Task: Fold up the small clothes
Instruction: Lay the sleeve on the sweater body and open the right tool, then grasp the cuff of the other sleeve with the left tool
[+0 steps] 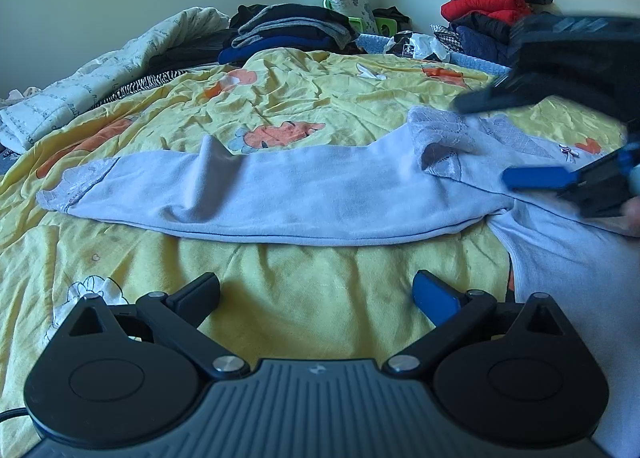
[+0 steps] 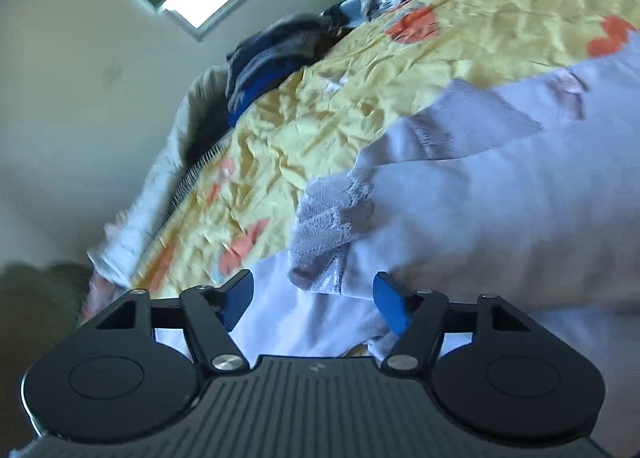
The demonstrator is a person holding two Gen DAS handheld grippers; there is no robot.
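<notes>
pale lilac garment (image 1: 304, 193) flat across yellow bedspread (image 1: 280, 105), open left gripper (image 1: 316, 294) just before it

We see a pale lilac garment (image 1: 304, 197) with lace-patterned cuffs (image 2: 328, 213) on a yellow bedspread (image 1: 280, 105) printed with orange and white cartoon shapes; both grippers have blue pads (image 1: 434, 296).

Left gripper (image 1: 316, 294) and right gripper (image 2: 312, 300): black linkage arms, silver pivot screws, blue finger pads (image 1: 434, 296), ribbed grey housing.
</notes>
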